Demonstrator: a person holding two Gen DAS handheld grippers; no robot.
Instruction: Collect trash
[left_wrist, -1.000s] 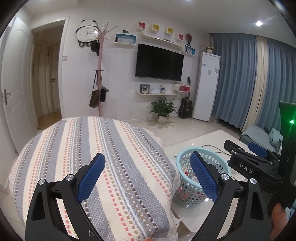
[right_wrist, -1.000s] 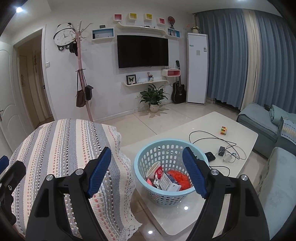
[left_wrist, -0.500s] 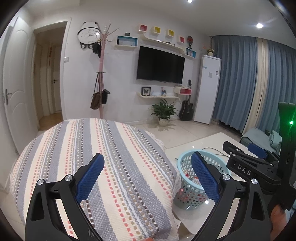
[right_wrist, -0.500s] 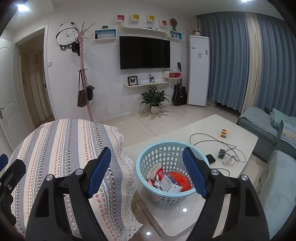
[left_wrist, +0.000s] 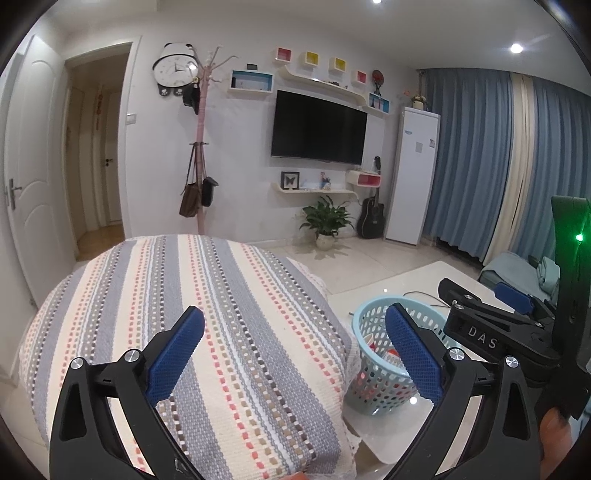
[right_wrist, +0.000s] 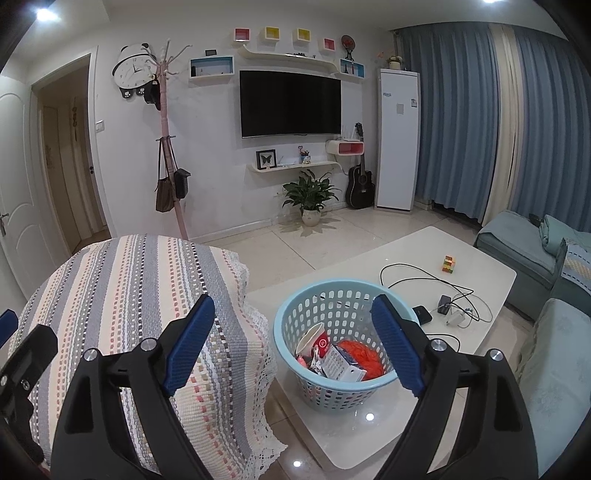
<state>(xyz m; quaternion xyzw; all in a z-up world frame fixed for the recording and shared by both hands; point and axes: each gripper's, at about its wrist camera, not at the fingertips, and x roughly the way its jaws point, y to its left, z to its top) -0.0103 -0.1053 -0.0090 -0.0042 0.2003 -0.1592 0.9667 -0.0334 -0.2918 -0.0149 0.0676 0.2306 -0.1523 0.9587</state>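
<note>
A light blue perforated basket (right_wrist: 314, 301) stands on the near corner of a white coffee table (right_wrist: 402, 254). It holds trash: a red and white paper cup (right_wrist: 314, 341), a white carton (right_wrist: 341, 365) and something orange (right_wrist: 360, 354). My right gripper (right_wrist: 293, 345) is open and empty, held above and in front of the basket. My left gripper (left_wrist: 295, 350) is open and empty above a striped cloth-covered seat (left_wrist: 166, 295). The basket shows at the right in the left wrist view (left_wrist: 373, 369), with the right gripper's body (left_wrist: 491, 332) beside it.
The striped seat (right_wrist: 122, 295) stands left of the table. On the table lie black cables (right_wrist: 424, 280), chargers (right_wrist: 448, 308) and a small coloured cube (right_wrist: 448, 264). A teal sofa (right_wrist: 517, 243) is at the right. A potted plant (right_wrist: 310, 195), guitar and coat stand line the far wall.
Both grippers have drifted slightly, so the room sits a little lower in both views. Both stay open and empty. The basket and its contents have not moved.
</note>
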